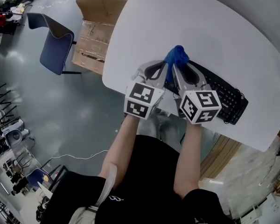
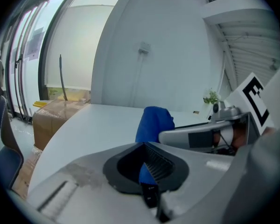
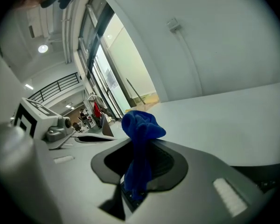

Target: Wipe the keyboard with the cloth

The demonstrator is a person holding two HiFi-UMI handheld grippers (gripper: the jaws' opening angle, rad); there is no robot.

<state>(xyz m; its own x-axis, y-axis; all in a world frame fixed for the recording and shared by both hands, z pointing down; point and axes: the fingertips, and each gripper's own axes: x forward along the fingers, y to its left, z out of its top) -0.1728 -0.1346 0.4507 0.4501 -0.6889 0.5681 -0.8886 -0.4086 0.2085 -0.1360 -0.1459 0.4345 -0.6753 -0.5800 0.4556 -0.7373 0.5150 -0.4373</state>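
In the head view, your left gripper (image 1: 162, 74) and right gripper (image 1: 175, 72) meet at the desk's (image 1: 186, 27) near edge. The blue cloth (image 1: 177, 56) is bunched at their tips, over the keyboard's (image 1: 226, 97) left end. In the left gripper view, its jaws are clamped on a strip of cloth. In the right gripper view, those jaws pinch the cloth too, and the bunch stands above them.

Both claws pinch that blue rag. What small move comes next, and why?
Probably swing the cloth down onto the keyboard. Left gripper and right gripper are both shut on it, and it bunches beyond their tips at the keyboard's end, apparently not on the keys.
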